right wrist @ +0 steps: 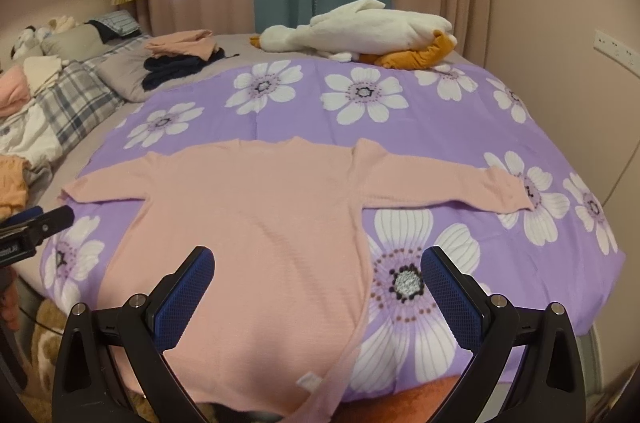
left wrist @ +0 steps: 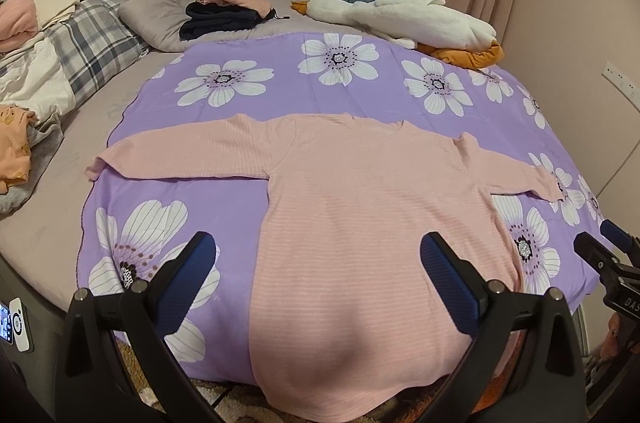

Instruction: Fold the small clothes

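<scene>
A pink long-sleeved knit top point(left wrist: 360, 207) lies flat on a purple flowered sheet point(left wrist: 208, 199), sleeves spread out to both sides, hem hanging over the near bed edge. It also shows in the right wrist view point(right wrist: 256, 223). My left gripper point(left wrist: 318, 255) is open and empty above the top's lower left part. My right gripper point(right wrist: 318, 263) is open and empty above the top's lower right edge. The right gripper's tips show at the right edge of the left wrist view point(left wrist: 608, 243).
A stack of folded pink and dark clothes point(left wrist: 228, 7) sits at the back of the bed. A white plush goose point(left wrist: 404, 19) lies at the back right. Plaid bedding and loose clothes point(left wrist: 68, 51) pile at the left. A wall point(left wrist: 580, 23) stands at the right.
</scene>
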{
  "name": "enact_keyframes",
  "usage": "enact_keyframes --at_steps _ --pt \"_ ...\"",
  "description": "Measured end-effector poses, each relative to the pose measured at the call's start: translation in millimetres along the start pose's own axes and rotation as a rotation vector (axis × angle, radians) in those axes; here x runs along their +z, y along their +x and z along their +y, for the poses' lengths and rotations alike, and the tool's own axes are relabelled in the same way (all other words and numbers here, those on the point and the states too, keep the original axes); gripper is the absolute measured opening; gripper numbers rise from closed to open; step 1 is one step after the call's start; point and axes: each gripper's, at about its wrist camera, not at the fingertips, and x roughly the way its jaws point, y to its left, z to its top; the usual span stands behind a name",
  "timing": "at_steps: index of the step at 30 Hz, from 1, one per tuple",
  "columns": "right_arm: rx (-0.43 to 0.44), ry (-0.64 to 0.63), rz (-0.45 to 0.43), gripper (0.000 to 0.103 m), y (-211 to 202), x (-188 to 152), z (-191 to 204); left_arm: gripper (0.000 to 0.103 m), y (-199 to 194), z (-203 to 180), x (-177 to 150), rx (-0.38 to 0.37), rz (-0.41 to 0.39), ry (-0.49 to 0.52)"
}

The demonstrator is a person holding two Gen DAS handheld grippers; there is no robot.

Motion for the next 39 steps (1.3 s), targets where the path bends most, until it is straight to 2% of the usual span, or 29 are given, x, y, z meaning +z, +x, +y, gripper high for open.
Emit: enact_keyframes --at_steps 10,13,20,26,29,34,39 --pt "0.045 0.000 -0.027 0.102 -17 -8 13 0.102 -7 0 -8 -0.020 0.013 0.023" --pt "0.065 0.004 -0.036 0.102 -20 -3 16 0.102 -10 0 -6 -0.042 0.010 0.015" --pt "0.132 0.042 -0.058 0.102 -17 19 19 0.102 -12 1 10 -0.027 0.003 0.006" --pt "0.130 0.048 -0.080 0.102 -7 38 24 0.102 -11 3 31 -0.047 -0.054 -0.003" --pt "0.095 0.011 -0.120 0.102 -2 47 30 0.102 -4 1 40 -0.036 -0.055 -0.001" --pt "0.040 0.017 -0.103 0.102 17 56 33 0.102 16 0 49 -0.035 -0.013 0.018" --pt "0.078 0.051 -0.024 0.102 39 62 31 0.102 35 5 54 -0.030 0.037 0.019"
